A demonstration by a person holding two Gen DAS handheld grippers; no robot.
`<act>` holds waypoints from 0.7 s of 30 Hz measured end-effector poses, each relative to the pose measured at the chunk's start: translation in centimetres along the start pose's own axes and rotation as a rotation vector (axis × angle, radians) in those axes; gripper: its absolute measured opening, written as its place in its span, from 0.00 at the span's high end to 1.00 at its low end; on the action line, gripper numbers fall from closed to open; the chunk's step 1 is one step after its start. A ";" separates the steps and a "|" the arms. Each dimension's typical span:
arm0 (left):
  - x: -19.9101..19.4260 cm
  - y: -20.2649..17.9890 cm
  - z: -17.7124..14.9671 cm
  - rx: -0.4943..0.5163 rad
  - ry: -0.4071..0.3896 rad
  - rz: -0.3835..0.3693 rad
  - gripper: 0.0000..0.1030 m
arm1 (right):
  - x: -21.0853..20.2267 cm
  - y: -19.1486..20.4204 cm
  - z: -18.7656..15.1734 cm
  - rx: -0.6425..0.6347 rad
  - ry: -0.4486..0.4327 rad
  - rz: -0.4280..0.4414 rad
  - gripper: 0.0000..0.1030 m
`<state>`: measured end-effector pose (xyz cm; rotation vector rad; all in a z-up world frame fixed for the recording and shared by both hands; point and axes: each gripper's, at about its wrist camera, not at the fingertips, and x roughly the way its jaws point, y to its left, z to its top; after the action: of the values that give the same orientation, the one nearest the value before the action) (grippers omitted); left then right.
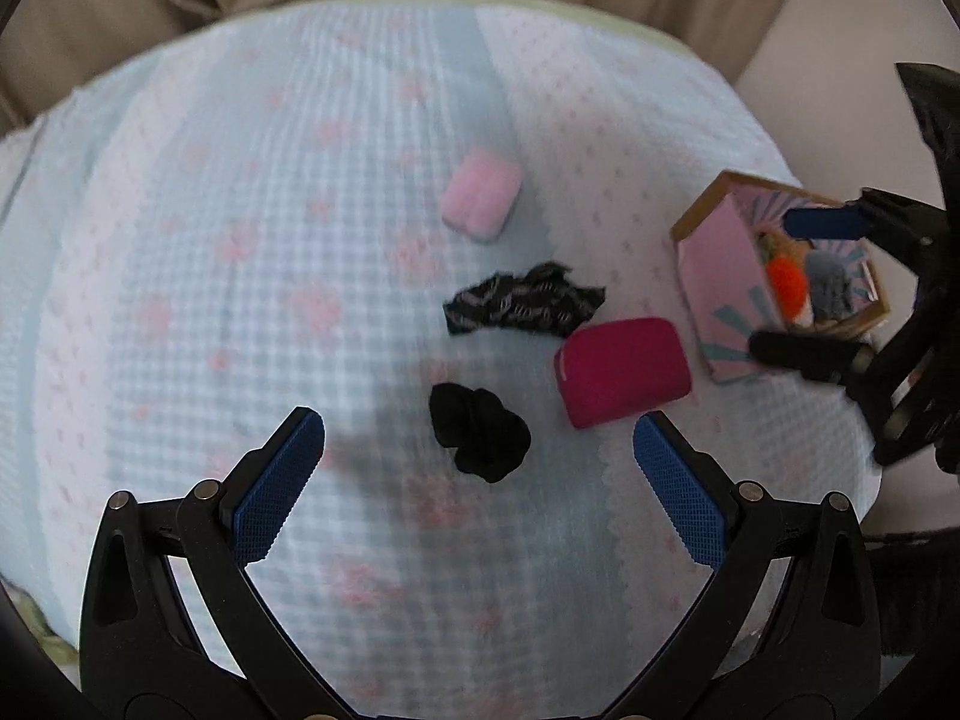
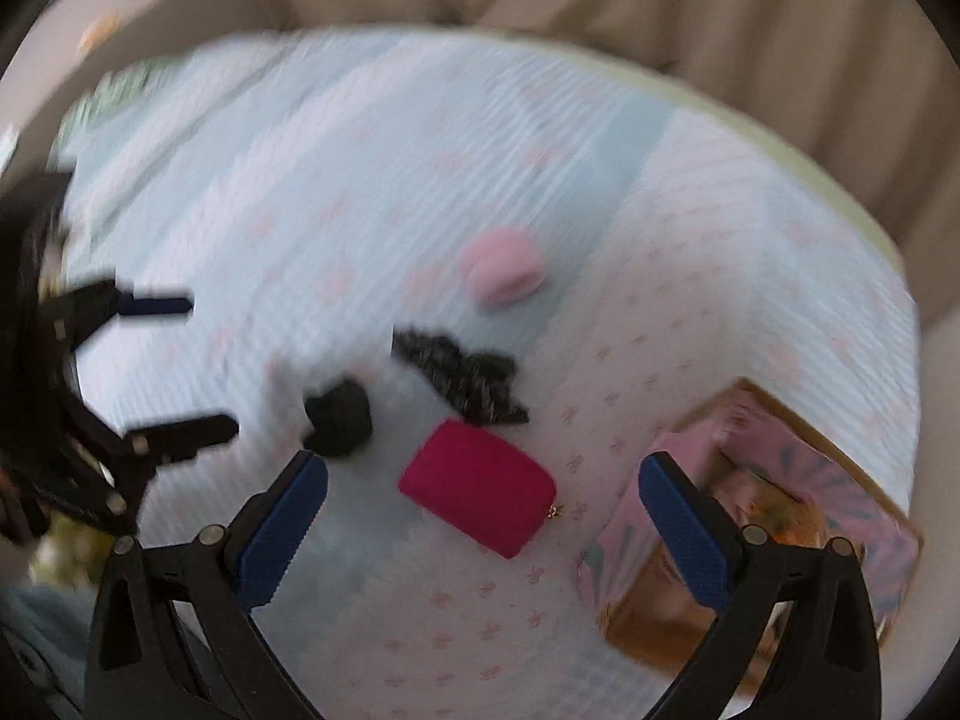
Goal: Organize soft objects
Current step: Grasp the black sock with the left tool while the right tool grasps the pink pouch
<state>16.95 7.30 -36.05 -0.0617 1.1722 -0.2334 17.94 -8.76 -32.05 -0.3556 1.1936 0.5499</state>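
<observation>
A pale blue and pink quilted cover (image 1: 210, 240) is spread over the surface. Four soft items are left on it: a black bundle (image 1: 480, 441), a magenta pouch (image 1: 624, 372), a patterned dark cloth (image 1: 522, 300) and a pink pad (image 1: 480, 195). The box (image 1: 720, 264) already holds some items. Both the left gripper (image 1: 479, 483) and the right gripper (image 2: 483, 531) are wide open and empty. The black bundle seems to be next; lowering and closing are needed.
</observation>
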 end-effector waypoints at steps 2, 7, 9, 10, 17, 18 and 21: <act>2.0 0.4 0.0 -0.030 0.029 -0.003 0.01 | 2.4 0.0 0.2 -0.061 0.063 0.022 0.00; 6.4 1.1 -0.3 -0.099 0.100 -0.024 0.02 | 7.6 0.3 0.2 -0.194 0.184 0.030 0.00; 7.6 1.2 -0.3 -0.104 0.126 -0.018 0.05 | 9.1 0.3 -0.1 -0.229 0.209 0.036 0.00; 8.4 1.2 -0.4 -0.105 0.140 -0.013 0.05 | 9.8 0.4 -0.1 -0.237 0.223 0.043 0.00; 11.7 1.1 -0.7 -0.117 0.185 -0.009 0.16 | 13.7 1.8 -1.4 -0.358 0.332 0.053 0.00; 12.1 1.0 -0.8 -0.117 0.192 -0.005 0.23 | 14.1 2.1 -1.6 -0.378 0.341 0.054 0.00; 13.6 0.8 -1.3 -0.124 0.228 -0.005 0.35 | 15.0 2.6 -2.0 -0.418 0.365 0.063 0.00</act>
<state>20.87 5.29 -49.05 -0.1502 1.4127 -0.1745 18.83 -4.50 -46.77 -0.8022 1.4414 0.8157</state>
